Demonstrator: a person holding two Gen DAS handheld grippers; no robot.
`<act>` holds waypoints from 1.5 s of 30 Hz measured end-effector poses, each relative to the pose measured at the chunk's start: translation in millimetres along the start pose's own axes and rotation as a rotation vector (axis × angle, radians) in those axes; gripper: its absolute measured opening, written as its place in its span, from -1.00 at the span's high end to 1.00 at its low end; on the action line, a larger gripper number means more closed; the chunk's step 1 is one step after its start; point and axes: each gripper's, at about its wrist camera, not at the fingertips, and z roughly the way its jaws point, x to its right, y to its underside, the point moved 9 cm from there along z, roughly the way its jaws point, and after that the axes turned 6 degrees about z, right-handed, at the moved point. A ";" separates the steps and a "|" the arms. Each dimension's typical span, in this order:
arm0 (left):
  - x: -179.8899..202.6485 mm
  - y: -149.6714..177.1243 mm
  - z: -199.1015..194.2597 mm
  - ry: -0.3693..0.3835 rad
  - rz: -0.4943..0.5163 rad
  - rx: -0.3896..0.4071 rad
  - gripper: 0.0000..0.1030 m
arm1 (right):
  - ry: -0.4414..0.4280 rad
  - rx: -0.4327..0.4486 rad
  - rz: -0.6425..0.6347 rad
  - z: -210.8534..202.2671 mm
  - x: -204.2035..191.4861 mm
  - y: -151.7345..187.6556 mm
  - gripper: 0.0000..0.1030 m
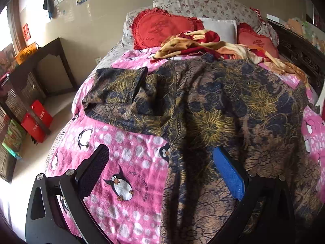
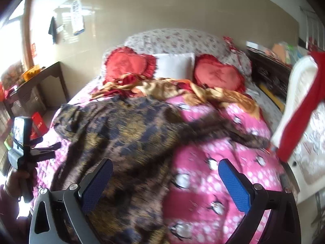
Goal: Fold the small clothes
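Now both my grippers hover, jaws wide, holding nothing.
Left gripper over the floral garment's edge — right gripper likewise, above the bed.

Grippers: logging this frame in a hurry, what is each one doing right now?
Left gripper: open, holding nothing, above the patterned shirt.
Right gripper: open, holding nothing, above the shirt and pink blanket.

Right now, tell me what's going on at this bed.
A person holds a gripper in each hand over a dark floral garment spread on the pink penguin blanket. The left gripper and right gripper are both open, holding nothing. One sleeve is already turned in; the rest lies unfolded.
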 end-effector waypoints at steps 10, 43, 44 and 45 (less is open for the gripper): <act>4.4 -13.0 -12.3 0.006 0.003 0.019 -0.99 | -0.042 -0.031 0.036 58.4 -70.9 -10.3 -1.00; 32.1 -61.0 8.3 0.049 -0.002 0.028 -0.99 | 0.109 -0.075 0.107 140.3 -72.6 -32.9 -1.00; 33.3 -61.7 9.5 0.048 0.001 0.028 -0.99 | 0.112 -0.079 0.106 142.0 -71.9 -32.4 -1.00; 34.5 -62.0 10.3 0.047 0.004 0.028 -0.99 | 0.113 -0.081 0.107 143.5 -71.2 -31.9 -1.00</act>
